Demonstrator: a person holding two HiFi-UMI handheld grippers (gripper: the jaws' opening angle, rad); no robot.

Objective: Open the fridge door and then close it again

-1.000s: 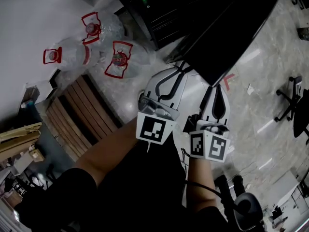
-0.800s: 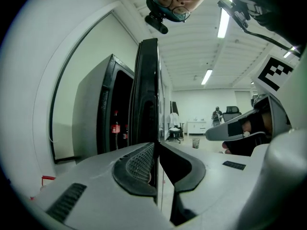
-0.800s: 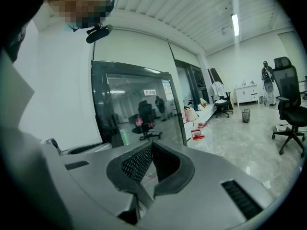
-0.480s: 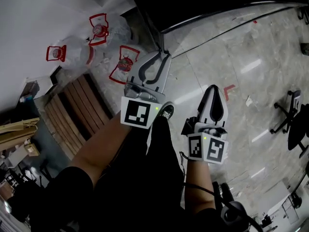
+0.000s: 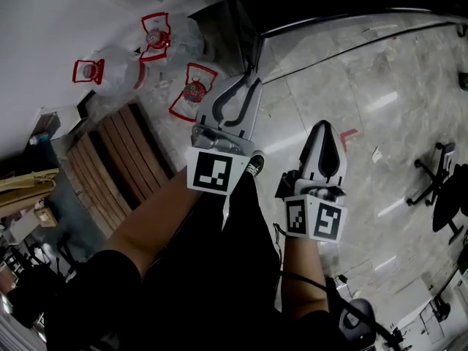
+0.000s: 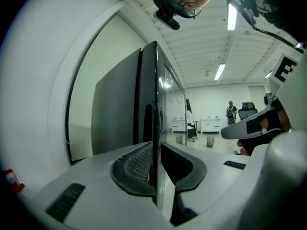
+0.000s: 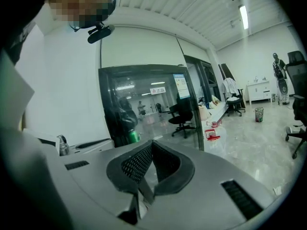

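Gripping fridge door (image 6: 148, 97) edge, left claw (image 6: 154, 150); right claw (image 7: 151, 150) closed, empty

Bright, sharp, fisheye-warped dark edges.

Ahead: fridge door (image 5: 252, 39), edge between jaws of left gripper (image 5: 248, 86). Beside it, right, apart from door: right gripper (image 5: 322, 126). On floor left: 3 water jugs (image 5: 157, 39), pallet (image 5: 128, 159) nearer. Far right: office chair (image 5: 442, 189).
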